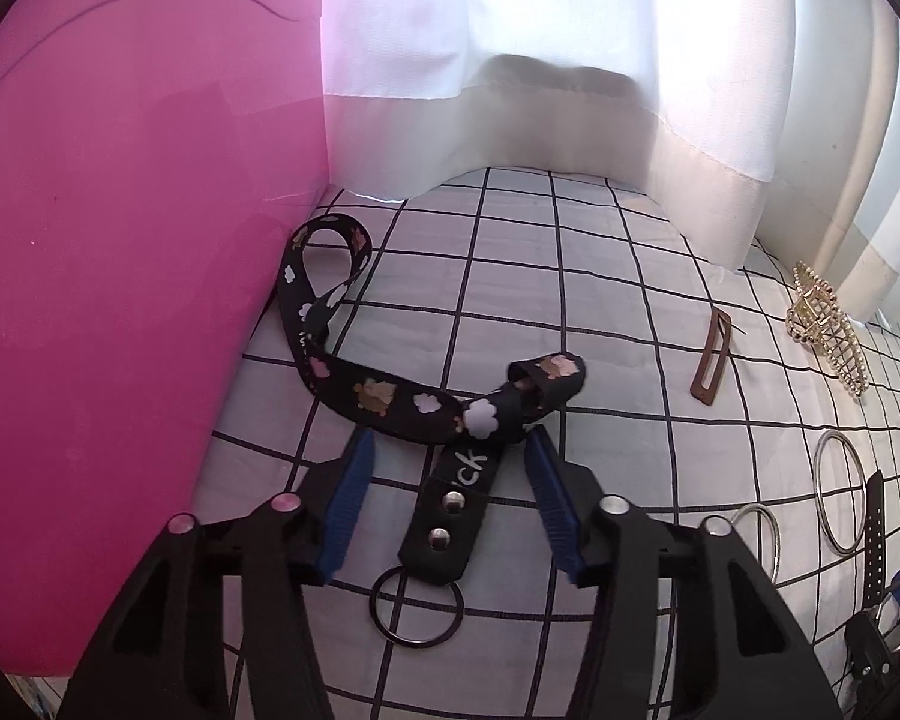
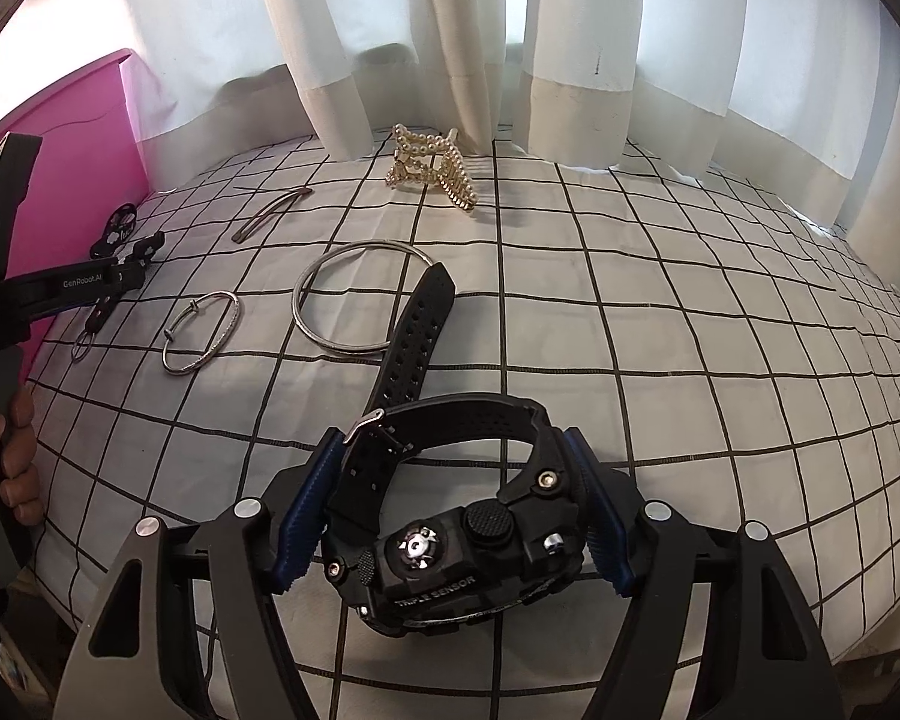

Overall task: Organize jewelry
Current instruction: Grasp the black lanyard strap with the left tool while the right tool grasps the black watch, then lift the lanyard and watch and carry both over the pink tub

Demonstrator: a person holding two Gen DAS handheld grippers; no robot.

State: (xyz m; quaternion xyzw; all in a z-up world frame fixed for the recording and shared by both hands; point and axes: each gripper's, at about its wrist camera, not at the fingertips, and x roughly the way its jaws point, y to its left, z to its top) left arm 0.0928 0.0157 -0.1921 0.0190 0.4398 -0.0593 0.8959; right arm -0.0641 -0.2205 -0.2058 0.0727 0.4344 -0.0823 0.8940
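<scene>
On a white bedspread point(image 2: 660, 324) ruled with a black grid, backed by pale curtains point(image 2: 390, 48) and flanked by a pink panel point(image 1: 120, 240), the following lie spread for sorting.

Item one: black digital watch point(image 2: 450, 552), marked "TRIPLE SENSOR", case on its side, one perforated strap running away across the cloth and overlapping the large bangle. The right gripper point(image 2: 450, 510) brackets the case, blue pads close to either flank; whether they press it or merely straddle it I cannot tell. The placement reads as a grasp on the bulkiest part, judged the surest hold.

Item two: black printed lanyard point(image 1: 384, 390), cloud and bear motifs, loosely looped, ending in a riveted tab and a key ring point(image 1: 417, 606). The left gripper point(image 1: 450, 504) stands wide open astride the tab, fingers clear of it, holding nothing; seemingly lined up to close there.

Item three: large plain silver bangle point(image 2: 360, 300), flat, between watch strap and smaller bangle.

Item four: small textured silver bangle point(image 2: 204, 333), flat, just beside the large one.

Item five: brown flat hair clip point(image 1: 711, 357), apart from the rest.

Item six: gold pearl-set claw clip point(image 2: 432, 171), standing near the curtain hem.

All pieces lie well separated, presumably so each can be taken singly. No tray or box for them shows.
</scene>
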